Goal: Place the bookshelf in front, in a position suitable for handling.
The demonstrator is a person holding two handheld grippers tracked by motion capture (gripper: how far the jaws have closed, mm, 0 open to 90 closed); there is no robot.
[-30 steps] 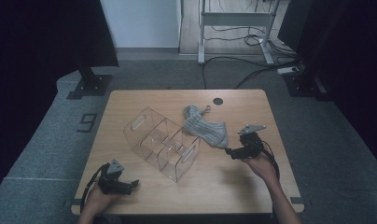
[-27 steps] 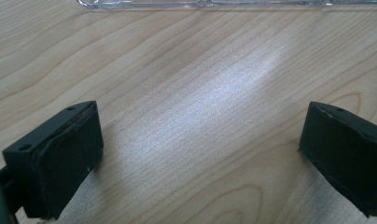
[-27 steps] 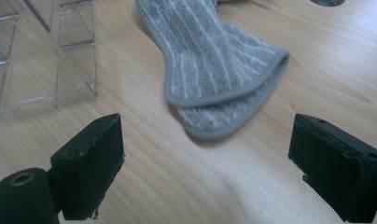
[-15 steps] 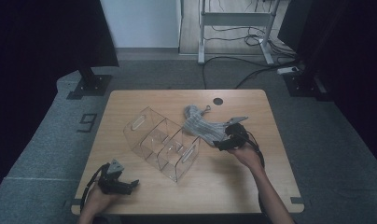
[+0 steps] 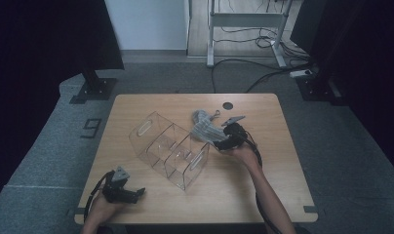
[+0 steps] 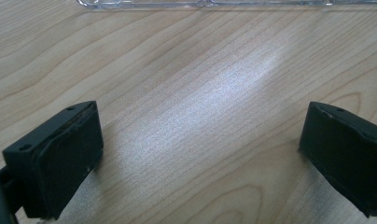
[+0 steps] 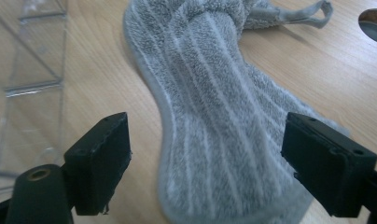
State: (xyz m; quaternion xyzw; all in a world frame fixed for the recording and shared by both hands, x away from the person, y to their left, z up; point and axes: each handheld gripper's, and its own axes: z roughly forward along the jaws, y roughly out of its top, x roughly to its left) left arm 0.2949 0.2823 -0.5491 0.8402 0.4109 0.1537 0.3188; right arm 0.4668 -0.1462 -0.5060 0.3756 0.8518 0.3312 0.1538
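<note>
Right now my right hand-held gripper (image 7: 205,168) hangs low over the near end of the grey striped towel (image 7: 214,112), its jaws wide apart with the cloth between them but not pinched; they have just been closing a little. The towel lies flat on the bench (image 5: 263,185), just beside the clear plastic organizer (image 5: 168,148), its hanging loop at the far end near a dark round hole in the bench top.

My worry is the bite. If I close from this height, the pads may catch only the top pile of the terry, or scrape the wood, and the towel could slide away instead of lifting. A grip this near the end would also leave most of the length dangling; I judge that the trailing part could drag against the organizer's rim and shove or tip that light box. The loop might snag as well.

My left hand-held gripper (image 6: 200,163) rests on the bench at the near left corner, jaws wide apart with bare wood between them, too far off to steady the box.

The organizer has several open compartments divided by clear walls, and all of them look empty.
</note>
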